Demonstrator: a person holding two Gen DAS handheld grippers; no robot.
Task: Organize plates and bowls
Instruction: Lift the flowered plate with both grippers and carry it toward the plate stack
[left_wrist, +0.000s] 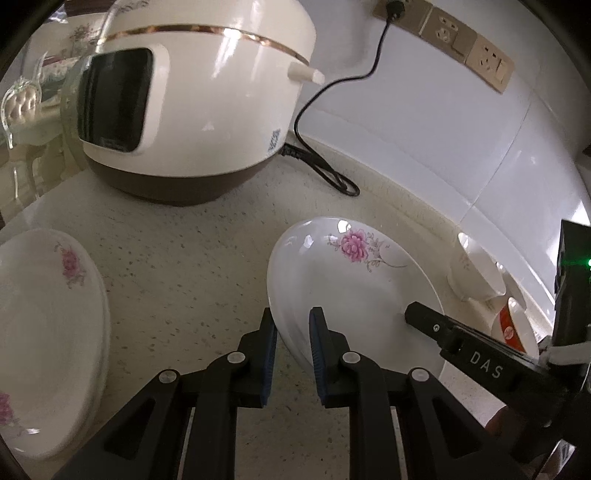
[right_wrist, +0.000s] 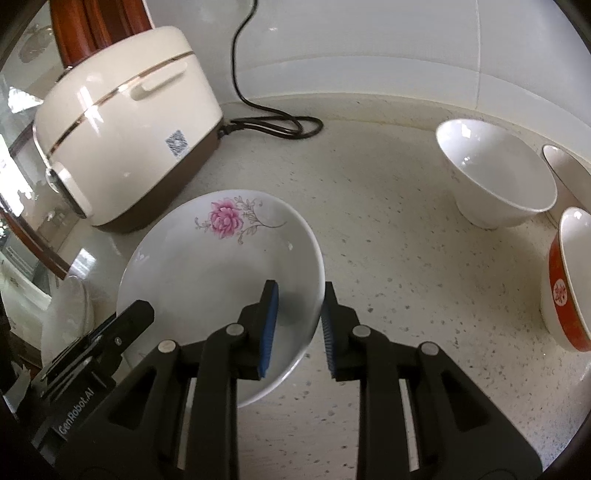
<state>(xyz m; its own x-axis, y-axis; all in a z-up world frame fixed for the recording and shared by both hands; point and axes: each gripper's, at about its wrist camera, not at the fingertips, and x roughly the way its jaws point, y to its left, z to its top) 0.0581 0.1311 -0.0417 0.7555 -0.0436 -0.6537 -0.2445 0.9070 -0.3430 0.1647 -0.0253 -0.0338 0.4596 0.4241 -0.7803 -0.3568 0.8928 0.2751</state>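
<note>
On the speckled tabletop, a white flowered plate lies between the two grippers, in front of a cream rice cooker. The left gripper straddles the plate's left rim, its jaws parted narrowly with one blue pad outside the rim and one inside; whether the pads press the rim cannot be told. The right gripper straddles the opposite rim in the same manner, jaws somewhat wider, with a visible gap beside the outer pad. In the left wrist view a stack of flowered plates sits at the far left, cut off by the frame edge, with bare tabletop between it and the single plate. To the right stand a white bowl, a red-banded bowl and a further bowl truncated by the frame edge; open tabletop separates them from the plate. A black power cord loops behind the cooker near the wall. Wall sockets appear distorted at the upper right.
</note>
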